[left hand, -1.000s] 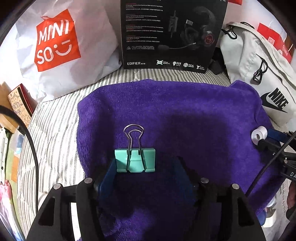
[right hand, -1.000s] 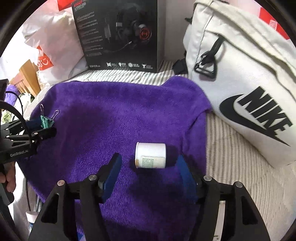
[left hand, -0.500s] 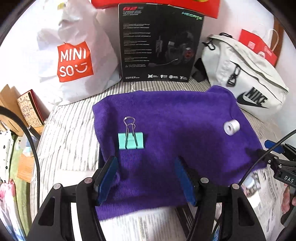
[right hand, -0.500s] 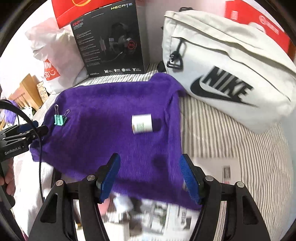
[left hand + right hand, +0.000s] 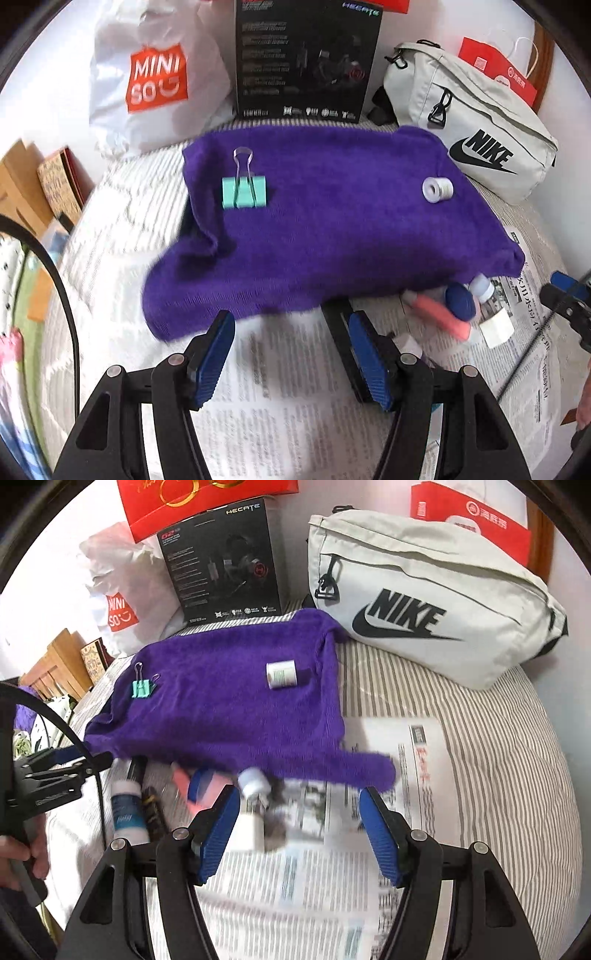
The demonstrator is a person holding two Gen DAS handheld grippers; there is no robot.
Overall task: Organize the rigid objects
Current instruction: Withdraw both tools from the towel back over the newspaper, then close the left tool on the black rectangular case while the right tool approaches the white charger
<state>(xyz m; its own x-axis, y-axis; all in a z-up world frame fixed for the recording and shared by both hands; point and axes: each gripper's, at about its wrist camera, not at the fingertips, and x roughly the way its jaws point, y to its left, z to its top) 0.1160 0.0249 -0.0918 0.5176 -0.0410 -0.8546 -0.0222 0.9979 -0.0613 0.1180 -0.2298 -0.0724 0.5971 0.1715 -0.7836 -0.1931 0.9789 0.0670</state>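
Observation:
A purple towel (image 5: 332,221) lies on the bed; it also shows in the right wrist view (image 5: 229,716). On it sit a teal binder clip (image 5: 244,191) (image 5: 142,688) at the left and a small white roll (image 5: 437,189) (image 5: 282,674) at the right. My left gripper (image 5: 291,328) is open and empty, hovering over newspaper (image 5: 295,387) in front of the towel. My right gripper (image 5: 300,805) is open and empty, above the newspaper (image 5: 314,886). Small bottles and items (image 5: 127,808) (image 5: 458,299) lie along the towel's near edge.
A black headset box (image 5: 308,59), a white Miniso bag (image 5: 155,77) and a grey Nike bag (image 5: 472,125) (image 5: 424,602) stand behind the towel. Red bags (image 5: 472,520) are at the back. Striped bedding (image 5: 498,757) lies to the right.
Both grippers have pulled back and up from the towel, leaving the clip and the roll lying on it. Newspaper and small items in front of the towel have come into view.

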